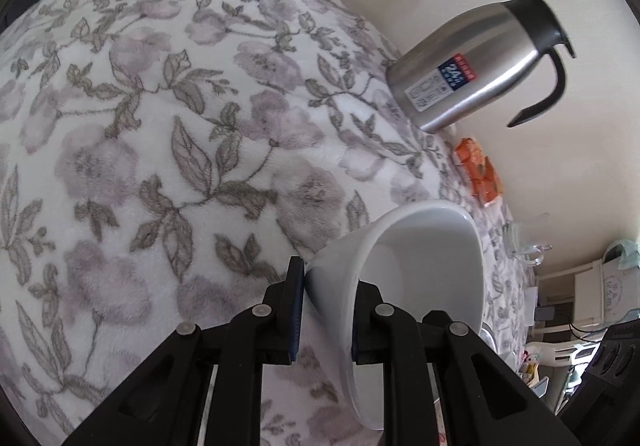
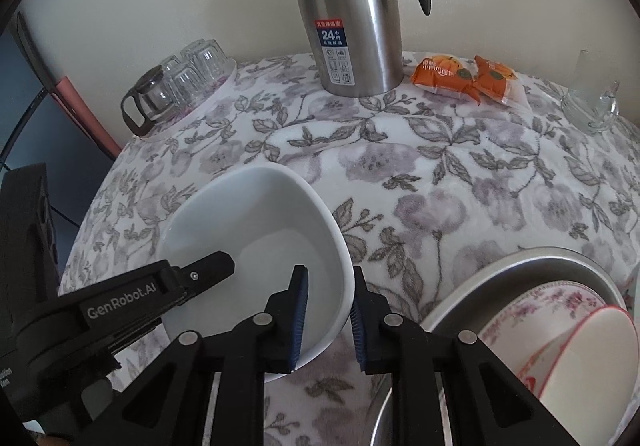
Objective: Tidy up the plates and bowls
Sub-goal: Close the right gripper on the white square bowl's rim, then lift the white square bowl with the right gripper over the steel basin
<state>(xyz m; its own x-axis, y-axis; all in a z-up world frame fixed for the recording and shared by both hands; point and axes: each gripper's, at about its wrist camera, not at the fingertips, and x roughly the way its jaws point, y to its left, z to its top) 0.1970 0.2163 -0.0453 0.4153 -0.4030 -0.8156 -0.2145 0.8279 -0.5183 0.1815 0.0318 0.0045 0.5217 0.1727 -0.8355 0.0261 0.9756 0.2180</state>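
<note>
1 floral tablecloth [image 2: 440, 174] meets cream wall [image 2: 160, 6].

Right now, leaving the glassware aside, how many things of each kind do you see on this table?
White bowl: 1
Floral bowl: 1
Red-rimmed bowl: 1
Metal basin: 1
Steel flask: 1
Orange packets: 2
Total: 7
</note>
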